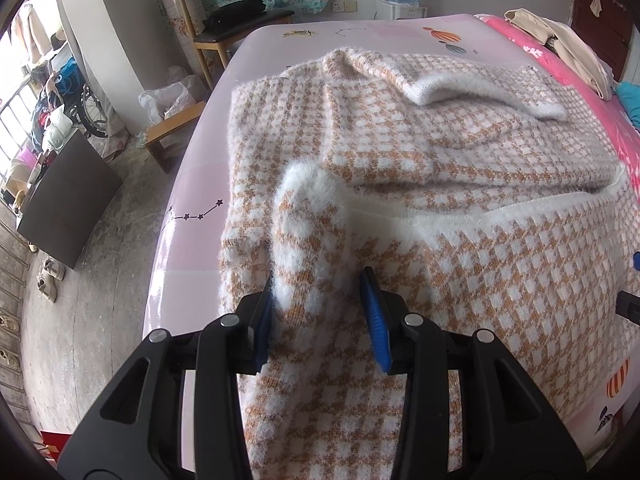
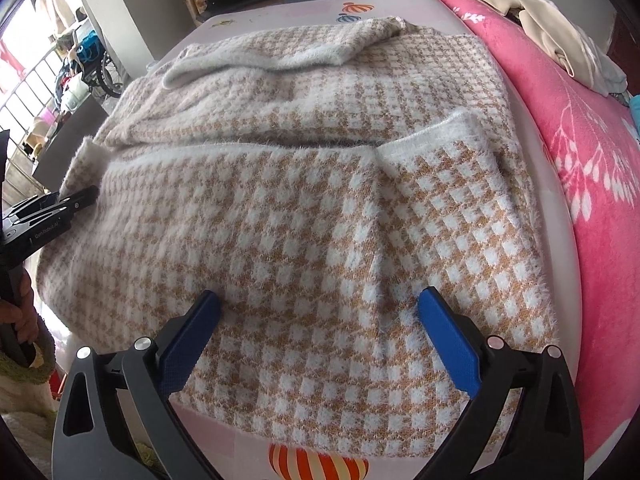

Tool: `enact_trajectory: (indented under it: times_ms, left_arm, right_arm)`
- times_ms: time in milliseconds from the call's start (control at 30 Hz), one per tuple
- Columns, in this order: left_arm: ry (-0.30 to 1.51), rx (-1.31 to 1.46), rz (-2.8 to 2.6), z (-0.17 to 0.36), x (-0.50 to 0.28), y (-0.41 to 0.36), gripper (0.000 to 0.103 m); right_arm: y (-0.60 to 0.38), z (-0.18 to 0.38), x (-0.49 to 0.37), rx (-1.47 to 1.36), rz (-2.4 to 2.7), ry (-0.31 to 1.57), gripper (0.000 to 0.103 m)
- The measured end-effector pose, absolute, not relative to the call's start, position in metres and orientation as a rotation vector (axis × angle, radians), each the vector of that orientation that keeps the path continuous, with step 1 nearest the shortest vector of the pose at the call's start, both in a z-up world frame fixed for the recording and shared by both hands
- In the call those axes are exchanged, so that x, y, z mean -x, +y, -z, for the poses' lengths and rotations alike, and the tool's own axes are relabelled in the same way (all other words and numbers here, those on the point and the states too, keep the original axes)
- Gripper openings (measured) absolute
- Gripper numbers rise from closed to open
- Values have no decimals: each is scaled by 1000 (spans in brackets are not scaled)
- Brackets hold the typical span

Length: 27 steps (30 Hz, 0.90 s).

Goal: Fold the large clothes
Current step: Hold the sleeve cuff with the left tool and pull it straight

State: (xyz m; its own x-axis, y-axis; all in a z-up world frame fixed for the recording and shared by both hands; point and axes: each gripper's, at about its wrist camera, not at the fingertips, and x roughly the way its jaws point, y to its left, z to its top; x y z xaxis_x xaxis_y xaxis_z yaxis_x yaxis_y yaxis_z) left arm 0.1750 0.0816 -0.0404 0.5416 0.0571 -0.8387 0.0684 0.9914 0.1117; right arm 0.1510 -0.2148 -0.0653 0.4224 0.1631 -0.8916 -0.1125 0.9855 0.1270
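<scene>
Fuzzy houndstooth sweater [image 1: 460, 264] spread across bed's [image 1: 192, 248] left edge — sleeve [image 1: 308, 248] between left gripper's [image 1: 318, 312] parted jaws, ungripped. Right gripper [image 2: 320, 336] likewise agape over near hem — likely to slip, bunching the fold.

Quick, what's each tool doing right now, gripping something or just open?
Left tool: open around a raised fold of the sweater, not clamped on it.
Right tool: open wide over the sweater, holding nothing.
</scene>
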Motion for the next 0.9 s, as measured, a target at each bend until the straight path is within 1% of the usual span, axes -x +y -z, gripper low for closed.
enact_trajectory:
  times_ms: [133,433,600,667,700,767,900]
  left_arm:
    - [999,-139,6,41,-175,81,39]
    - [999,-135,7,42,-176,82,40]
    - [1000,-137,8,43,-176,82,40]
    - [1001,-137,7,43,-177,83,40]
    - [1001,-135,7,43,-177,83,40]
    - [1001,-134,6,44,-177,83,40]
    - [1001,-133,6,44,-178,83,40]
  right_arm:
    - [-217,61,-147,-44,-181,1114,97]
    - [-278,20,-145,-95,-134,961,96]
    - [-309,19,-166,-171,-136,947,85]
    - [-311,25,-178,-195,-155,966,76]
    - [-309,28,-183,-204,-170,974,74]
    - [-309,37,-191,-216,-188,996,67]
    - [-311,57,-202,-201,-185,1048,57]
